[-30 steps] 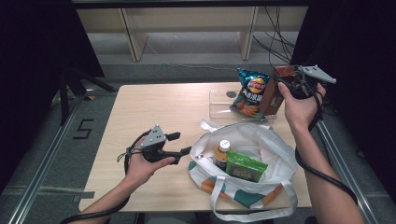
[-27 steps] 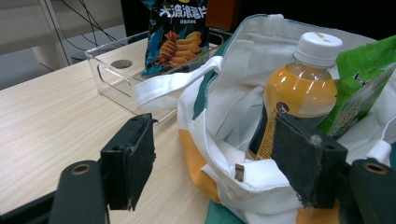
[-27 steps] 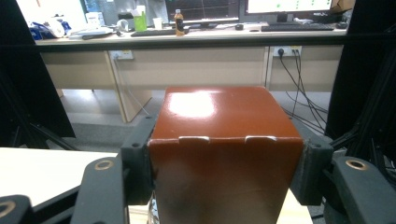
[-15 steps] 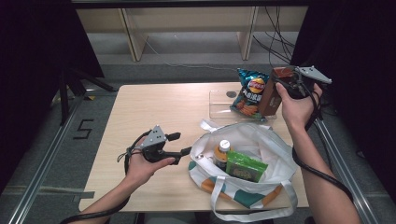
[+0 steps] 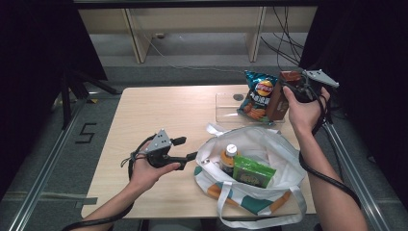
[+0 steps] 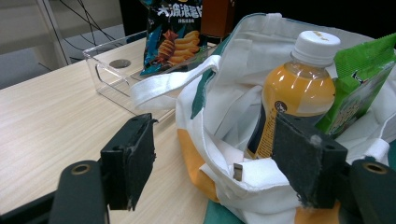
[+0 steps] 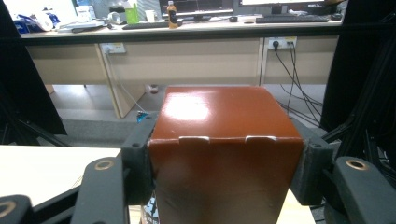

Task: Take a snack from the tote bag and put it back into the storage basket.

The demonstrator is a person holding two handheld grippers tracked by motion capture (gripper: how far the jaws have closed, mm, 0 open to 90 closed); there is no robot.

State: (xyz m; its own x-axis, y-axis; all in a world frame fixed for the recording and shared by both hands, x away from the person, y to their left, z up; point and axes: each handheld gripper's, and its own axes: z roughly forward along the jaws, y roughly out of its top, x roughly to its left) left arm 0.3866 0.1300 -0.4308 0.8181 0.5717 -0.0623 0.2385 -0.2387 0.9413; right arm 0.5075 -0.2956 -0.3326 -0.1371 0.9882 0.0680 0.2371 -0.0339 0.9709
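My right gripper (image 5: 287, 82) is shut on a glossy brown carton (image 5: 278, 98) above the table's far right corner; in the right gripper view the carton (image 7: 224, 140) sits squeezed between both pads. My left gripper (image 5: 188, 148) is open at the left rim of a white tote bag (image 5: 269, 144). In the left gripper view the bag's rim (image 6: 219, 107) lies between the spread jaws without being pinched. Inside the bag stand an orange juice bottle (image 5: 229, 156) with a white cap (image 6: 322, 44) and a green snack packet (image 5: 252, 172).
A blue bag of chips (image 5: 257, 94) leans in a clear plastic tray (image 5: 226, 103) at the far right, just left of the carton. The wooden table (image 5: 159, 110) is bare on its left half. Metal rails run along the floor at both sides.
The right hand has shifted slightly to the left with the brown carton in its grip. The left hand and the bag have kept still.
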